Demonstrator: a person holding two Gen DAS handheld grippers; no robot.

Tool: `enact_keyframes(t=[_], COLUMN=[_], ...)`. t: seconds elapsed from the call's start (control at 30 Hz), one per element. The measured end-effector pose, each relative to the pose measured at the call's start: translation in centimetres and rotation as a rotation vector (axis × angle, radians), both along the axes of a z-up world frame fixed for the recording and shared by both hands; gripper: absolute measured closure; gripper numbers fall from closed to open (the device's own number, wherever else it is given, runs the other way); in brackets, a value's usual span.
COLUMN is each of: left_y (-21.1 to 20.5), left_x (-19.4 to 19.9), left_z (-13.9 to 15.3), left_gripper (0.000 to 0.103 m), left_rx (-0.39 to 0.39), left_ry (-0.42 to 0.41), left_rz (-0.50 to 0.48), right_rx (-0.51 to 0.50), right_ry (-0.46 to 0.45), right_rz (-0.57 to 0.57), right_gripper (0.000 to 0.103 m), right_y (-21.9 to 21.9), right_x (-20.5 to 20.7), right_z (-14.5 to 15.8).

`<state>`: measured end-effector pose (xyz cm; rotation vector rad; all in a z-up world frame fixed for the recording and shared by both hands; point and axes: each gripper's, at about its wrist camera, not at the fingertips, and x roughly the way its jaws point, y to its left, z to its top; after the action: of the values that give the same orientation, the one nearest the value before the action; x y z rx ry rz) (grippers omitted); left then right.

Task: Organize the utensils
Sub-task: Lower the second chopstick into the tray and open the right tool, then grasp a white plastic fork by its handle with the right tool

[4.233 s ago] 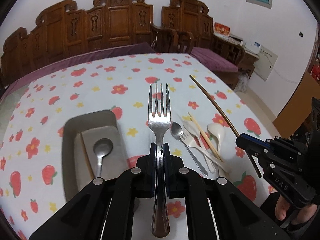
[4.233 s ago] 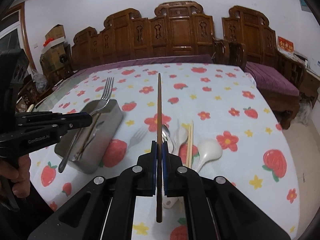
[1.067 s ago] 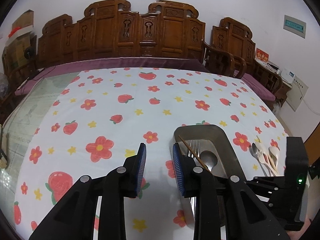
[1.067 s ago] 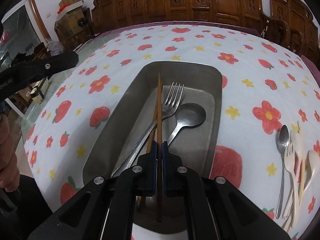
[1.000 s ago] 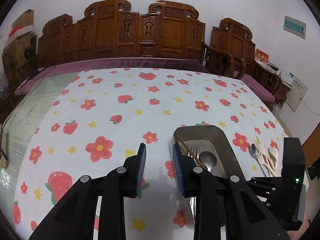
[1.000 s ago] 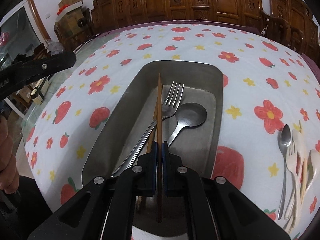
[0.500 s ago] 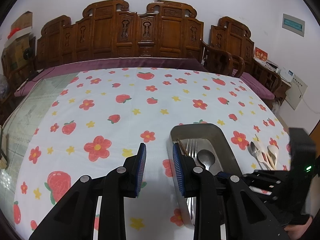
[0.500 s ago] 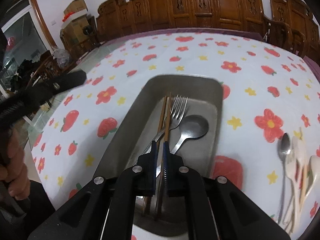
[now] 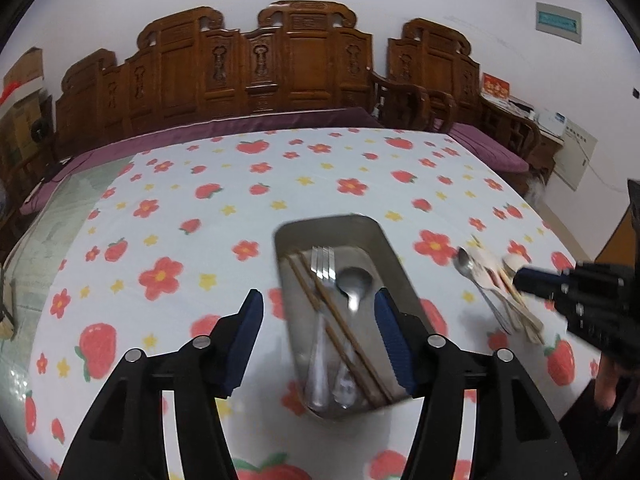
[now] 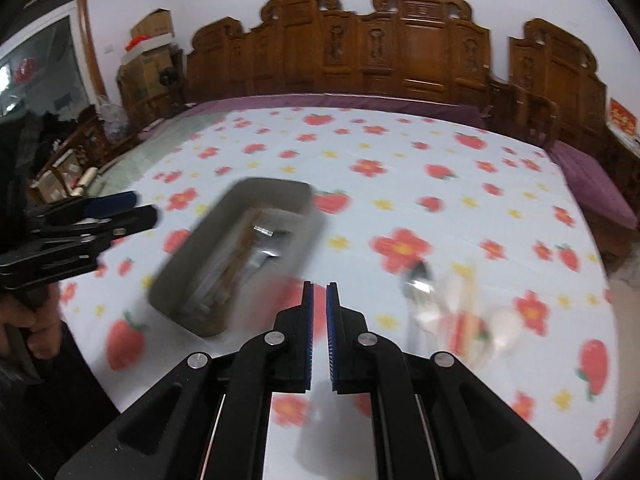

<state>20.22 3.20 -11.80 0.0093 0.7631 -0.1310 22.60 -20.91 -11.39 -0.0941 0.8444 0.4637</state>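
A grey metal tray [image 9: 384,240] on the flowered tablecloth holds a fork [image 9: 322,276], a metal spoon [image 9: 354,280] and two brown chopsticks [image 9: 320,300]. My left gripper [image 9: 318,308] is wide open and empty, its fingers on either side of the tray's near half. My right gripper [image 10: 319,296] is empty, its jaws a narrow gap apart, between the blurred tray [image 10: 200,240] and a loose pile of utensils [image 10: 452,304]. That pile, a metal spoon, white spoons and chopsticks, also shows in the left wrist view [image 9: 496,284], beside the right gripper [image 9: 524,280].
Carved wooden benches [image 9: 288,68] with purple cushions line the table's far side. The table's right edge [image 9: 560,232] is near the utensil pile. Cardboard boxes [image 10: 148,32] and clutter stand at the far left. The right wrist view is motion-blurred.
My right gripper let the chopstick go into the tray, pulled back and swung right toward the pile. My left gripper opened wider and moved over the tray.
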Motion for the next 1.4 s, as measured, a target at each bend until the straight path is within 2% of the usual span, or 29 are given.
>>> enact_keyframes(t=[0.1, 0.13, 0.2, 0.27, 0.4, 0.57, 0.7, 0.93, 1.0, 1.1, 1.4], left_y=[-1.5, -2.0, -3.0, -4.0, -5.9, -8.1, -9.2, -10.8, -11.1, -11.5, -14.0], left_x=[-0.7, -1.0, -1.4, -1.9, -2.5, -2.8, -3.0, -3.6, -3.6, -3.5, -1.3], left_z=[-0.2, -0.2, -0.3, -0.5, -0.9, -1.6, -1.9, -2.7, -2.9, -3.1, -3.5], left_gripper=[0.034, 0.033, 0.025, 0.022, 0.022, 0.022, 0.022, 0.022, 0.022, 0.022, 0.022], left_rx=[0.003, 0.004, 0.002, -0.003, 0.019, 0.023, 0.013, 0.045, 0.049, 0.055, 0.085], left_ry=[0.011, 0.012, 0.021, 0.028, 0.033, 0.057, 0.068, 0.086, 0.091, 0.095, 0.094], left_rz=[-0.026, -0.036, -0.054, -0.073, -0.105, -0.14, -0.152, -0.189, -0.194, -0.199, -0.211], right_rx=[0.018, 0.008, -0.011, -0.001, 0.046, 0.062, -0.021, -0.15, -0.154, -0.157, -0.088], right_ry=[0.01, 0.01, 0.017, 0.04, 0.091, 0.144, 0.172, 0.186, 0.185, 0.179, 0.093], right_rz=[-0.023, -0.034, -0.062, -0.076, -0.08, -0.041, -0.005, 0.017, 0.019, 0.025, 0.006], right_gripper=[0.095, 0.094, 0.088, 0.084, 0.084, 0.084, 0.084, 0.084, 0.085, 0.091, 0.092], right_y=[-3.2, -4.0, -5.6, -7.4, -9.7, -9.5, -7.9, -7.0, -7.0, -7.0, -8.7], right_x=[0.0, 0.1, 0.3, 0.8, 1.6, 2.5, 2.9, 2.9, 2.8, 2.6, 0.7], right_z=[-0.5, -0.8, -1.5, -2.3, -4.3, -6.4, -7.9, -9.3, -9.3, -9.1, -5.7])
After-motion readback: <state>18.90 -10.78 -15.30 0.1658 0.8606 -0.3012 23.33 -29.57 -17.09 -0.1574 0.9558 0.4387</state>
